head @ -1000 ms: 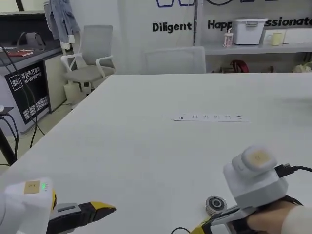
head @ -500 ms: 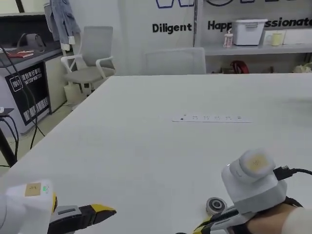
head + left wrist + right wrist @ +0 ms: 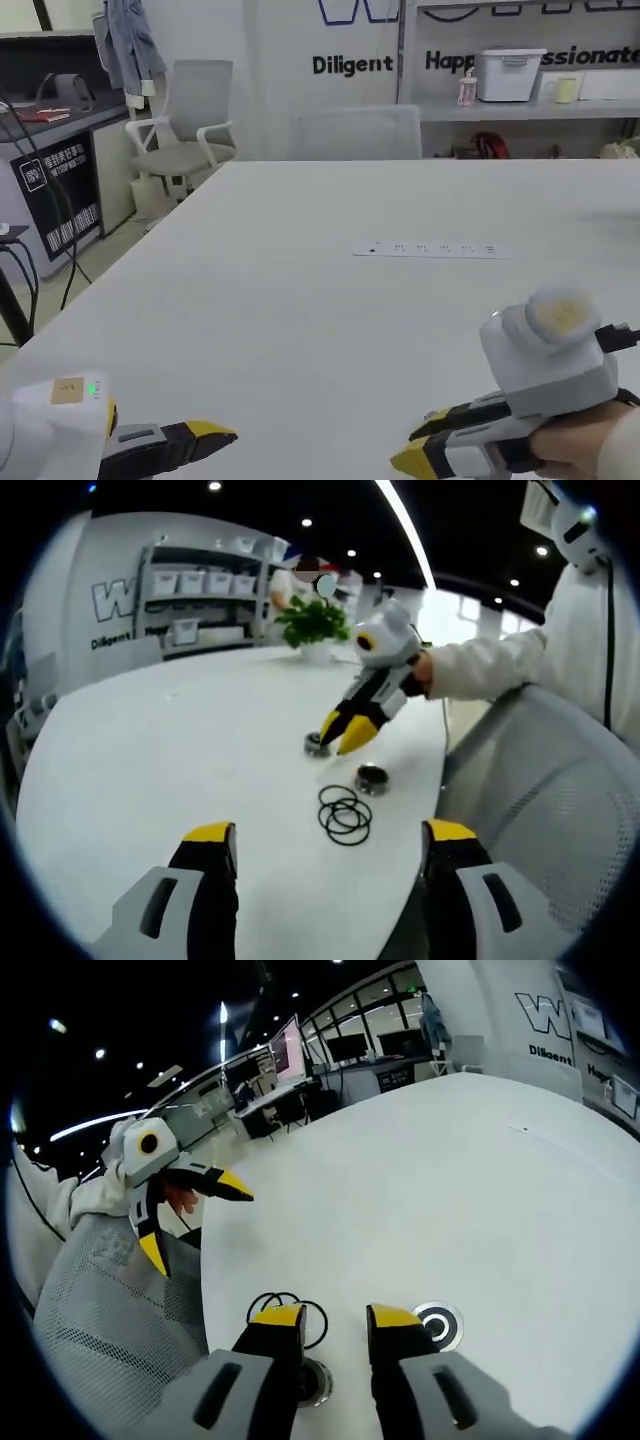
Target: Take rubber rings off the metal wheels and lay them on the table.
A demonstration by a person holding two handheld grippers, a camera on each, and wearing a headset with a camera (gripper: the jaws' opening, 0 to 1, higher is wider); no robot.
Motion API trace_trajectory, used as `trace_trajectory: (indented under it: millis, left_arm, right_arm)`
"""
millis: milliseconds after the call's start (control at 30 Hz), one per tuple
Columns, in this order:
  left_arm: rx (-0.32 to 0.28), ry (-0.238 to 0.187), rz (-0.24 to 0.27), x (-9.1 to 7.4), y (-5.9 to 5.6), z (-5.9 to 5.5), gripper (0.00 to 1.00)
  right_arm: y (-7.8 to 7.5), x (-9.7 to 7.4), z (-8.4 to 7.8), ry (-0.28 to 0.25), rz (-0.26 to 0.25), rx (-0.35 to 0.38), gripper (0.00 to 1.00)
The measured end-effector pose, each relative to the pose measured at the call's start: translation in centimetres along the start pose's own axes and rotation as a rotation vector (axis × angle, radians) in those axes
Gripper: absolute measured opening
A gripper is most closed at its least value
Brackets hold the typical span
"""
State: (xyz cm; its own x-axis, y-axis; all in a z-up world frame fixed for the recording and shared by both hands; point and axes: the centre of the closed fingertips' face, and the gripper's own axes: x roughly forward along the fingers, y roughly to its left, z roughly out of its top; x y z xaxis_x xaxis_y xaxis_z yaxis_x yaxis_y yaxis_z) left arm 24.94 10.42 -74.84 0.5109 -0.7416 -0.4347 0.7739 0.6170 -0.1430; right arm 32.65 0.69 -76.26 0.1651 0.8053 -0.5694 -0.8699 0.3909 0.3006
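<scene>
Several black rubber rings (image 3: 345, 815) lie in a loose pile on the white table (image 3: 330, 300). One bare metal wheel (image 3: 372, 778) stands beside the pile, and a second wheel (image 3: 317, 744) sits just under the tips of my right gripper (image 3: 345, 730). In the right gripper view, my right gripper (image 3: 335, 1317) is narrowly open with nothing in it. There one wheel (image 3: 437, 1325) lies to its right, another wheel (image 3: 315, 1380) below its jaws, and the rings (image 3: 300, 1310) behind its left finger. My left gripper (image 3: 330, 832) is wide open, short of the rings.
A flush strip of sockets (image 3: 432, 248) is set into the table's middle. Office chairs (image 3: 185, 120) stand past the far edge, with shelves (image 3: 520, 98) behind them. A mesh chair back (image 3: 560, 810) is close beside the table's near edge. A potted plant (image 3: 315, 625) stands at the table's end.
My right gripper has moved forward and to the right, and it now covers the wheel that showed beside it in the head view. The left gripper has stayed put.
</scene>
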Motion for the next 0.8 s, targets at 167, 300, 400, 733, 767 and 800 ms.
trace_trajectory:
  millis: [167,300,400,733,767,800]
  left_arm:
    - [-0.001,-0.001,0.002,0.0,0.0,0.0,0.77]
    - [-0.005,-0.005,0.005,0.0,0.1,0.1,0.79]
    - [-0.009,-0.004,0.009,0.0,0.1,0.1,0.80]
    - [-0.017,0.003,0.010,0.0,0.1,0.0,0.81]
    - [-0.019,0.001,0.010,0.0,0.0,0.0,0.81]
    - [-0.019,0.001,0.009,0.0,0.0,0.0,0.81]
  right_arm:
    - [-0.1,-1.2,1.6,-0.051,-0.009,-0.009,0.26]
    - [-0.3,-1.8,2.4,-0.080,-0.023,-0.029,0.34]
    - [-0.3,-2.3,2.8,-0.096,-0.031,-0.048,0.38]
    - [0.1,-4.1,3.9,-0.154,-0.033,-0.077,0.53]
    - [0.2,-4.3,3.9,-0.158,-0.034,-0.077,0.55]
    - [0.2,-4.5,3.9,-0.162,-0.032,-0.077,0.57]
